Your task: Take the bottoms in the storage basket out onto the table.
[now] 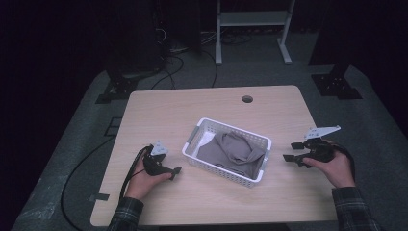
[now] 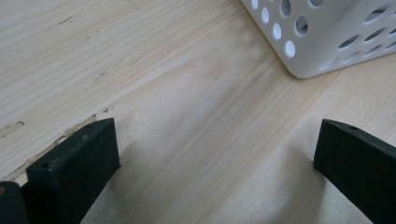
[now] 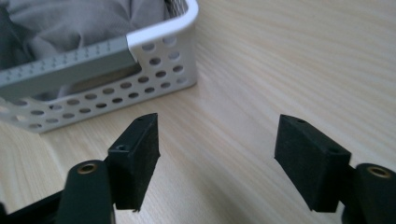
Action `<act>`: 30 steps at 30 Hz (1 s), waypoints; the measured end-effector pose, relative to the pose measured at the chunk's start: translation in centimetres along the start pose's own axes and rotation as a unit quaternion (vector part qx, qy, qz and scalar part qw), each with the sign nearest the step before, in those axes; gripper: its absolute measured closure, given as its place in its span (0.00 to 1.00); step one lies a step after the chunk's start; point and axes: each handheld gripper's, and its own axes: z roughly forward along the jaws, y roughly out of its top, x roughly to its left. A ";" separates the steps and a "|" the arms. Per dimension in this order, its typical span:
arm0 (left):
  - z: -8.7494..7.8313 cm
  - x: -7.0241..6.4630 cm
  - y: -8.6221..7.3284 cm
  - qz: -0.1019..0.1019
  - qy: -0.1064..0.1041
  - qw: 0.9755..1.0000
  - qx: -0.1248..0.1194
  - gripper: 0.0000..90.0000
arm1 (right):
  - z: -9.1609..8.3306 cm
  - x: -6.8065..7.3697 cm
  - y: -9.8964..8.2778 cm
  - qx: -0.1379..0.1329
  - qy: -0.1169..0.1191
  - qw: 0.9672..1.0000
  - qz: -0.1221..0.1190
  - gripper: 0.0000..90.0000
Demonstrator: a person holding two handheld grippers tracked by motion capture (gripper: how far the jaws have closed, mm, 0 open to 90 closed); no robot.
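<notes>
Basket (white, perforated) sat mid-table, turned a bit off square to the edges, with grey cloth bunched inside it and staying below or near the rim. Right gripper was held above the wood just off the basket's right end, tips aimed at it, jaws well apart with nothing between them; its own view showed bare tabletop in the gap and the basket's grey handle bar ahead. Left gripper rested low near the basket's near-left corner, apart from it. Its view had both jaws spread wide over plain wood (nothing gripped), and the basket's rounded corner at top right. Neither gripper touched basket or cloth. Cable trailed from the left gripper off the near edge. Round grommet hole sat near the far edge.
</notes>
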 end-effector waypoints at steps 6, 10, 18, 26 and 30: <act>0.0 -0.1 0.0 0.002 -0.003 1.000 0.001 0.00 | -1.0 0.5 1.4 -0.025 -0.006 1.000 -0.002 0.25; -0.1 -0.2 0.0 0.003 -0.004 1.000 0.002 0.00 | -1.5 0.7 2.4 -0.044 0.006 0.999 -0.006 0.22; 0.0 -0.2 0.0 0.003 -0.004 1.000 0.001 0.00 | -1.2 1.5 3.8 -0.053 0.012 0.998 -0.014 0.19; 0.0 -0.2 0.0 0.003 -0.004 1.000 0.001 0.00 | -0.8 2.6 5.0 -0.065 0.024 0.997 -0.029 0.19; 0.1 -0.2 0.1 0.004 -0.004 1.000 0.002 0.00 | -0.6 3.1 5.6 -0.068 0.027 0.997 -0.037 0.19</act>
